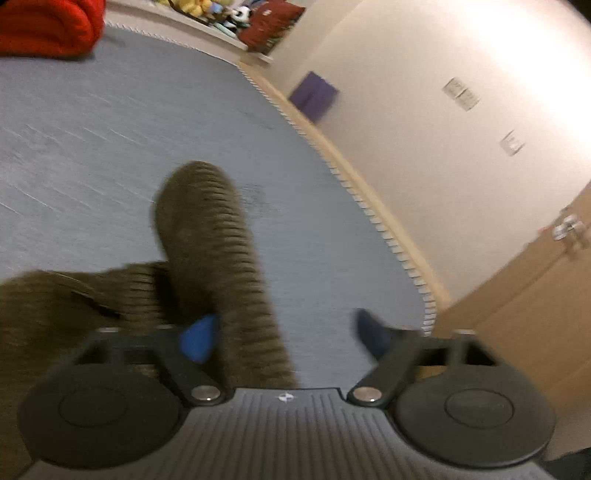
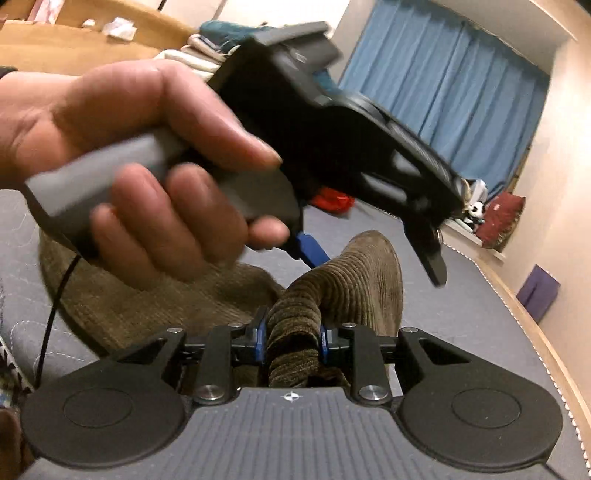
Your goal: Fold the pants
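Brown corduroy pants [image 1: 210, 236] lie on a grey-blue mattress [image 1: 110, 129], one leg bunched into a raised ridge. In the left wrist view my left gripper [image 1: 284, 336] is open; the leg runs between its blue-padded fingers [image 1: 199, 339], close to the left one and well away from the right. In the right wrist view my right gripper [image 2: 291, 339] is shut on a gathered fold of the pants [image 2: 351, 277], with both pads pressing the cloth. A person's hand [image 2: 147, 147] holds the left gripper [image 2: 373, 258] just above the pants, fingers apart.
A red blanket [image 1: 44, 26] lies at the far end of the mattress. Stuffed toys and a dark red cushion [image 1: 269, 22] sit on a ledge. A purple box [image 1: 314, 94] stands on the floor by the wall. A wooden door [image 1: 535, 295] and blue curtains [image 2: 443, 85] border the room.
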The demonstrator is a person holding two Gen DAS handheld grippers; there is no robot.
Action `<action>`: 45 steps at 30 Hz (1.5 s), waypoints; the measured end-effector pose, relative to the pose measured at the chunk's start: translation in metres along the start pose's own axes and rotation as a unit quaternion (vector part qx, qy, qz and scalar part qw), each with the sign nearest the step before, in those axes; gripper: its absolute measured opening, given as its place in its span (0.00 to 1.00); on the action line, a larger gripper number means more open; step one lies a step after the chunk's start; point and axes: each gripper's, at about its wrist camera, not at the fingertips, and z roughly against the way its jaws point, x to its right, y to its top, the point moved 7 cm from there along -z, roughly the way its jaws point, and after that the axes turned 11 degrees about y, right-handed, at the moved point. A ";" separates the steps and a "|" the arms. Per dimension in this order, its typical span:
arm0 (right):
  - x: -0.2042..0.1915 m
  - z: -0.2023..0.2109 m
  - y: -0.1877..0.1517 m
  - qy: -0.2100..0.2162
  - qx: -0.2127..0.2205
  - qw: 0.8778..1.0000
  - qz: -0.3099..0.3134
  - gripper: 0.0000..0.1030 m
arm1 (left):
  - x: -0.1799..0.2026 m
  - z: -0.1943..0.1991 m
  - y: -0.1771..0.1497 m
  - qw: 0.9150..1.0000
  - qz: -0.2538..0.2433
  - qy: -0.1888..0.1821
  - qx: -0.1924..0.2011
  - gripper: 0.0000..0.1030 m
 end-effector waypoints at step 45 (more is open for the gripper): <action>0.052 -0.169 -0.053 0.174 -0.134 0.887 -0.406 0.80 | -0.339 0.129 -0.043 0.946 0.214 0.238 -0.056 0.91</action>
